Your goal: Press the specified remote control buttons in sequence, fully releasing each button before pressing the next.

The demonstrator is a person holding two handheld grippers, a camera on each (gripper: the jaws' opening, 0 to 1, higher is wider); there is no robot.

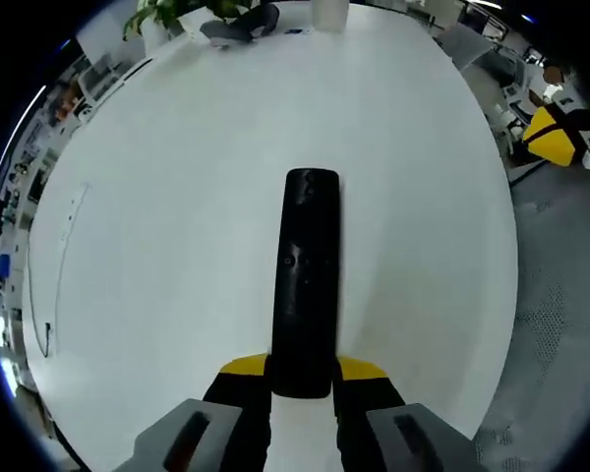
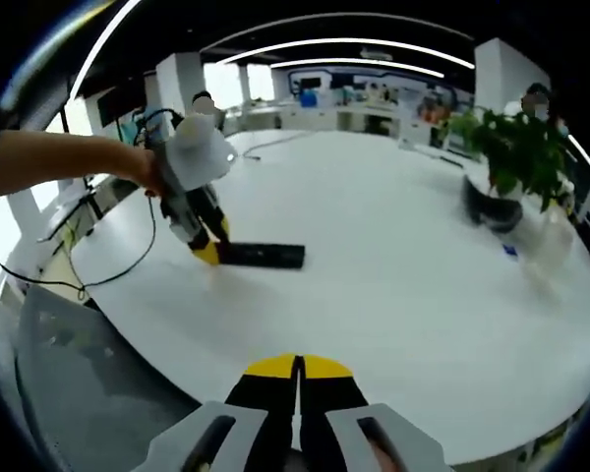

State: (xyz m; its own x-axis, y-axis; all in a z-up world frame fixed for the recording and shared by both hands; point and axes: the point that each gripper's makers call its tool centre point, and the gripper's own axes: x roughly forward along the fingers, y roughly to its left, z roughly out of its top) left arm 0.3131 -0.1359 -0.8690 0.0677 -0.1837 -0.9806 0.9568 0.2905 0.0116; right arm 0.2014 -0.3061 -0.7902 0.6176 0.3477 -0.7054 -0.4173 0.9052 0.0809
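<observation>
1. Your left tongs point(image 1: 302, 379) sit nearest the lens in the left gripper view, their yellow-tipped jaws pinching the near end of the black remote control point(image 1: 307, 280).
2. That remote lies flat on the white counter point(image 1: 177, 246), its long body running straight away from the tongs toward the far side.
3. From the right gripper view you see the same remote point(image 2: 261, 255) lying on the counter point(image 2: 403, 285) near its left edge, with your left tongs point(image 2: 208, 252) clamped on its left end and your hand point(image 2: 146, 169) holding the tool from above.
4. Your right tongs point(image 2: 297, 374) are pressed together, yellow tips meeting with nothing between them, raised near the counter's front edge and well apart from the remote.
5. Further out, a potted plant point(image 2: 506, 157) stands on the counter's far right side in the right gripper view; in the left gripper view a leafy plant point(image 1: 177, 12) stands at the far edge.
6. A thin dark cable point(image 2: 79, 280) hangs off the counter's left edge below your arm.
7. Beyond the counter lies an office with desks and long ceiling lights point(image 2: 344, 44).
</observation>
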